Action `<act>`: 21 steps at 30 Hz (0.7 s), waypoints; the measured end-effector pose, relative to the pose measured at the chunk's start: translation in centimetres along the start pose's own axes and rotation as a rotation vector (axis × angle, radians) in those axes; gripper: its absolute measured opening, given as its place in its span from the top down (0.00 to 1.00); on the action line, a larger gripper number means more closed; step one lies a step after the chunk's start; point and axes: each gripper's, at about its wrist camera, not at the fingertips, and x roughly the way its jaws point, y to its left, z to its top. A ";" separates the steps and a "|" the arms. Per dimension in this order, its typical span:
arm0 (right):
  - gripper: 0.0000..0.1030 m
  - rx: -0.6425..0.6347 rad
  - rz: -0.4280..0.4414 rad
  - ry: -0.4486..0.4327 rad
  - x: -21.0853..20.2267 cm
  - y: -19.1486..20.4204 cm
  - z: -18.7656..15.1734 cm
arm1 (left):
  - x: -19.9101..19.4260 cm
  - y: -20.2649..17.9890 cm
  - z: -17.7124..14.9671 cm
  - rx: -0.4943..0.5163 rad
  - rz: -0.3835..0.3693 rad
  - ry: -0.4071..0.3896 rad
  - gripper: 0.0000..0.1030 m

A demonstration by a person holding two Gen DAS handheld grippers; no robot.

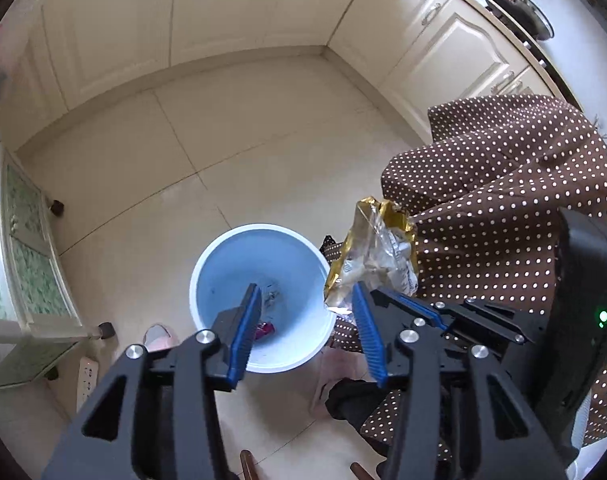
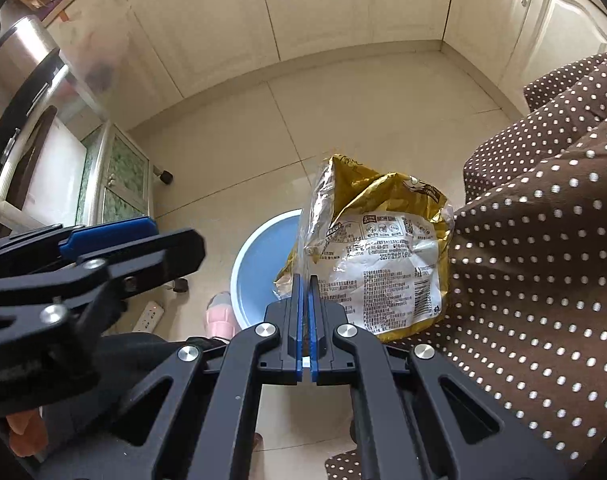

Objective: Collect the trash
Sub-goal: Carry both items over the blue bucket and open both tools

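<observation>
A round light-blue trash bin [image 1: 231, 272] stands on the tiled floor, with a small magenta wrapper [image 1: 265, 330] and bits of litter at its bottom. My left gripper [image 1: 306, 292] hangs above the bin's opening, open, with nothing between its blue pads. A crumpled gold and clear snack bag [image 2: 383, 264] is pinched at its lower edge by my right gripper [image 2: 305, 280], shut on it just right of the bin [image 2: 259, 264]. The left wrist view shows the same bag [image 1: 375, 256] over the bin's right rim.
A brown cloth with white dots [image 1: 503, 184] hangs close on the right. A green glass-door cabinet on casters [image 1: 27, 248] stands at the left, with a power strip [image 1: 88, 376] and a pink slipper [image 1: 159, 338] on the floor. Cream cupboards [image 1: 223, 20] line the back.
</observation>
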 end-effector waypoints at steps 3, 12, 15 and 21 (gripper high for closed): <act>0.98 -0.009 0.027 -0.005 0.3 0.3 0.1 | -0.4 0.7 -0.3 0.002 0.033 -0.006 0.55; 0.95 -0.007 0.068 -0.011 1.9 0.9 1.0 | -1.2 2.0 -0.4 -0.016 0.044 -0.017 0.55; 0.93 -0.006 0.068 -0.013 2.2 1.4 1.2 | -1.1 2.1 -0.3 -0.015 0.042 -0.017 0.55; 0.64 -0.008 0.039 -0.035 1.7 1.4 1.2 | -1.5 2.0 -0.1 -0.018 0.033 -0.026 0.55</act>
